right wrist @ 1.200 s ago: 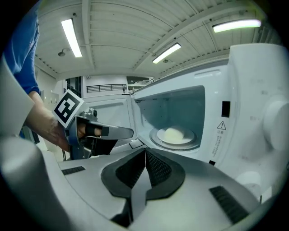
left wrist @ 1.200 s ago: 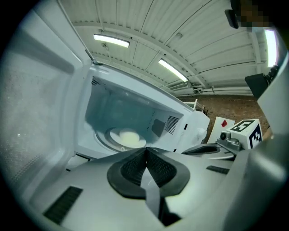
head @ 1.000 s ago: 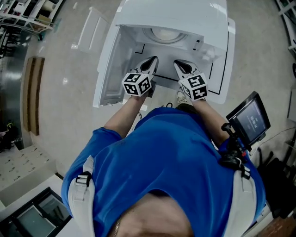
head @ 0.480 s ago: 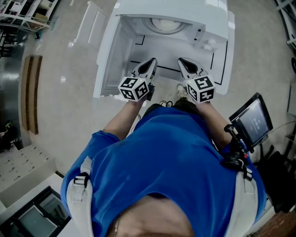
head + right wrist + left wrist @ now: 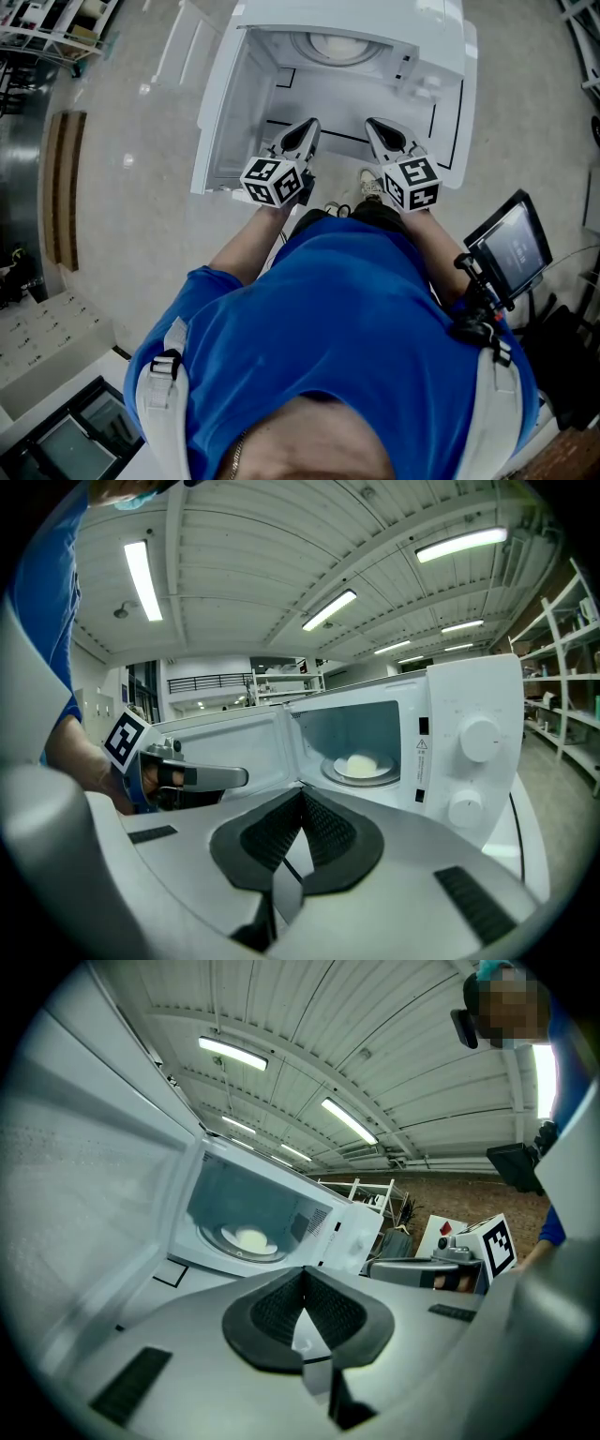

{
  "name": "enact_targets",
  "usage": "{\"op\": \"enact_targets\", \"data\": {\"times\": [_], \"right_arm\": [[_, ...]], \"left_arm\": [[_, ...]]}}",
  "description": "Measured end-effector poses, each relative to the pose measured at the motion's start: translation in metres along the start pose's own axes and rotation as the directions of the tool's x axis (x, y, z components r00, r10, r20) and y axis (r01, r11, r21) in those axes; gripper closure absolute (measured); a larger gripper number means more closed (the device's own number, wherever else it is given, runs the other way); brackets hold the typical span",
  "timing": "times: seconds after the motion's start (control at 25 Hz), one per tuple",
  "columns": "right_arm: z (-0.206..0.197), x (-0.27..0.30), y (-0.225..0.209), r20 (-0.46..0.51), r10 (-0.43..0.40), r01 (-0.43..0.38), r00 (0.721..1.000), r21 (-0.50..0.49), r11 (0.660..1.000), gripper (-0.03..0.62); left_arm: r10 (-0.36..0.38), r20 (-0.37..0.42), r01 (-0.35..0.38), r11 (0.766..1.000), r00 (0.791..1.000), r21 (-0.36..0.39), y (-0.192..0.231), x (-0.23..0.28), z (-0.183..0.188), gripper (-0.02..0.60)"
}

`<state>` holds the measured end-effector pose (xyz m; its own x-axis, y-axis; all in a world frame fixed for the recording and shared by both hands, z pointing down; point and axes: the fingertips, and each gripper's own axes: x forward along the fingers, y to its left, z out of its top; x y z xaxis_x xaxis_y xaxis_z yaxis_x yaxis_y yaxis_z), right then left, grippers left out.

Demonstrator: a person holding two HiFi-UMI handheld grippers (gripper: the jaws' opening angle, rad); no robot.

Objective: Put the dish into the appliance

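Note:
The white microwave (image 5: 356, 23) stands open, its door (image 5: 214, 122) swung out to the left. Inside it, a round dish (image 5: 333, 44) with a pale lump on it rests on the turntable; the dish (image 5: 251, 1238) shows in the left gripper view, and the dish (image 5: 361, 765) in the right gripper view too. My left gripper (image 5: 309, 124) and right gripper (image 5: 373, 124) hover side by side in front of the opening, outside the cavity. Both are shut with nothing between the jaws, as the left gripper (image 5: 303, 1274) and right gripper (image 5: 302, 794) show up close.
Two control knobs (image 5: 478, 740) sit on the microwave's right panel. A screen on a stand (image 5: 511, 246) is at my right. A wooden board (image 5: 66, 187) lies on the floor to the left, shelving (image 5: 56, 28) stands at the far left corner.
Both grippers have drawn back a little from the microwave's opening towards my body, staying shut. Over the last half second almost nothing moved.

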<state>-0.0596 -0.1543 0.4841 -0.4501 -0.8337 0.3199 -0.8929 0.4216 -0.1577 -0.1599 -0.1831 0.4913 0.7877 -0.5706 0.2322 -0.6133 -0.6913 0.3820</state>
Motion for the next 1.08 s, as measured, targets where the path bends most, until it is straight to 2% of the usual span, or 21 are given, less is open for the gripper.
{"op": "enact_targets", "data": {"times": [1.08], "right_arm": [[0.014,0.007,0.004,0.021,0.007,-0.007,1.0,-0.019,1.0,0.592]], "left_arm": [[-0.002,0.002,0.002,1.0,1.0,0.006,-0.002,0.007,0.01,0.574]]}}
